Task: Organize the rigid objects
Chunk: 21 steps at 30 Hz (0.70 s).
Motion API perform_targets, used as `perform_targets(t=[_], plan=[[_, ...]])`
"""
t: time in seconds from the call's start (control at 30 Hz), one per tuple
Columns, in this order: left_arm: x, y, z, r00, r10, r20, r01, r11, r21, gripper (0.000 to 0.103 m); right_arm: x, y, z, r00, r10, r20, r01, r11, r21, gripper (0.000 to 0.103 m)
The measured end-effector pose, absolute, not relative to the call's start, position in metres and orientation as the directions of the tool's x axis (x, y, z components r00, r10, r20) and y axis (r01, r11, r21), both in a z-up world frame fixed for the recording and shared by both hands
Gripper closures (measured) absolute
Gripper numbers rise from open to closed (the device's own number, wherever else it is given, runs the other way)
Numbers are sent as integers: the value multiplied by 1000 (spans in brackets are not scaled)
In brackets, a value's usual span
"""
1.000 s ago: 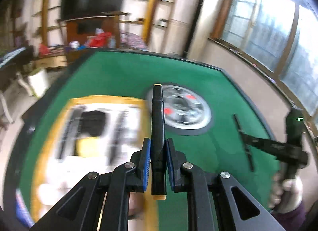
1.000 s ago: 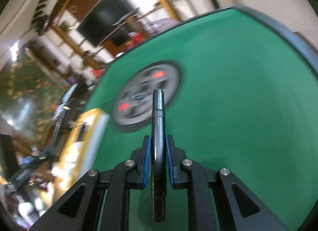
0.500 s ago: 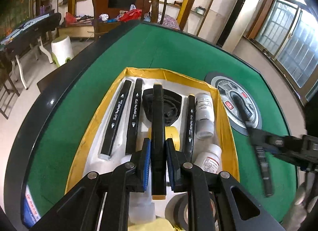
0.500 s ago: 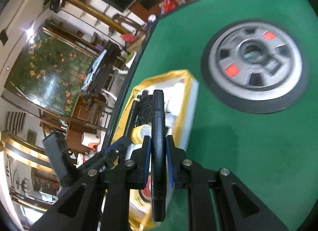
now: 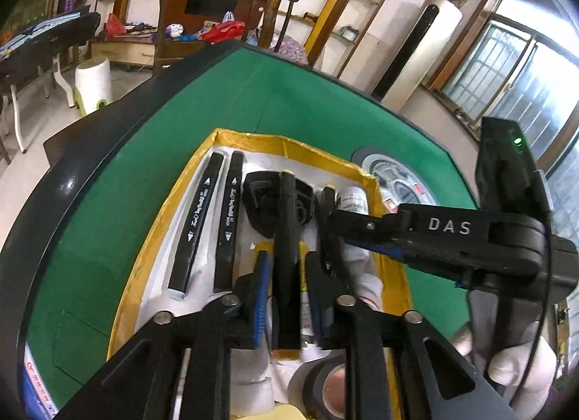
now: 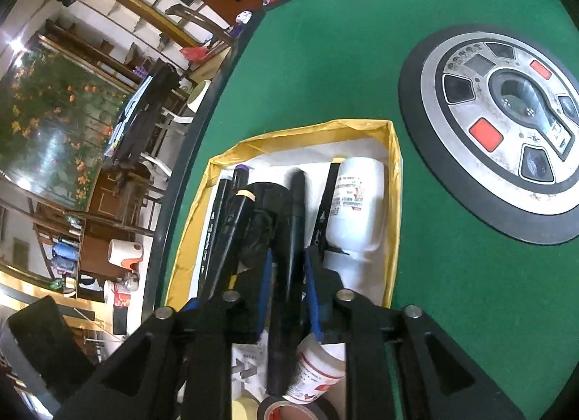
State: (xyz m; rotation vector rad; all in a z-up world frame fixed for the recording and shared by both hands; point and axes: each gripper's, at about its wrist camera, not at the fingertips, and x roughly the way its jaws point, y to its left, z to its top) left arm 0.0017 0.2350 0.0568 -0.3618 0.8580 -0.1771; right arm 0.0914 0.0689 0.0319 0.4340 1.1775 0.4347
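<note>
A yellow-rimmed tray (image 5: 289, 141) (image 6: 307, 130) with a white lining sits on the green table. My left gripper (image 5: 287, 262) hangs low over it, jaws opening. A black marker with a yellow end (image 5: 286, 239) lies between the blue pads, with a thin gap on each side. My right gripper (image 6: 288, 257) (image 5: 331, 219) reaches in from the right beside it, jaws also opening. A black pen (image 6: 293, 224) stands loose between its pads. The yellow-tipped marker (image 6: 235, 217) shows to the left in the right wrist view.
The tray also holds two black markers (image 5: 195, 228), a black round part (image 5: 260, 199), a white bottle (image 6: 356, 210), a second bottle (image 6: 315, 373) and a tape roll (image 5: 325, 384). The table's round control panel (image 6: 506, 123) lies right of the tray. A gloved hand (image 5: 514, 369) holds the right gripper.
Both grippers came over the tray and sank toward it, the right one swinging in from the control panel. Their pads, earlier clamped on the marker and the pen, now stand slightly apart.
</note>
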Motion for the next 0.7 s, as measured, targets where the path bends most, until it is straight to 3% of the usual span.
perform_targets(t=[0.07, 0.13, 0.23, 0.3, 0.33, 0.37, 0.43, 0.5, 0.53, 0.6, 0.7], plan=[[-5, 235, 62, 669, -285, -686, 16, 929, -370, 65, 89, 61, 36, 332, 539, -774, -98, 836, 540, 78], [-14, 235, 70, 699, -260, -666, 16, 937, -349, 61, 83, 54, 45, 360, 526, -771, -119, 845, 521, 77], [-35, 233, 88, 769, -149, -622, -29, 963, -266, 46, 62, 40, 63, 426, 492, -759, -167, 867, 469, 66], [-63, 225, 107, 841, 13, -541, -111, 983, -149, 28, 46, 34, 77, 473, 473, -744, -195, 879, 436, 62], [-81, 220, 118, 873, 97, -478, -161, 983, -94, 11, 35, 30, 84, 500, 461, -733, -212, 886, 413, 61], [-95, 216, 126, 890, 148, -432, -197, 978, -71, 1, 24, 27, 92, 533, 444, -720, -230, 895, 382, 58], [-134, 207, 142, 929, 210, -306, -243, 967, -75, 1, -14, 17, 109, 649, 365, -668, -252, 931, 264, 44], [-165, 198, 148, 944, 210, -255, -245, 963, -111, 0, -48, 10, 120, 763, 276, -584, -228, 961, 156, 6], [-170, 194, 149, 941, 203, -272, -243, 963, -120, 0, -65, 6, 122, 812, 234, -534, -203, 972, 117, 0], [-170, 186, 146, 930, 141, -339, -192, 974, -123, 1, -97, -17, 120, 883, 178, -434, -145, 984, 108, 0], [-162, 174, 136, 890, 116, -442, -182, 977, -110, 1, -111, -41, 108, 883, 144, -446, -77, 983, 166, 0]])
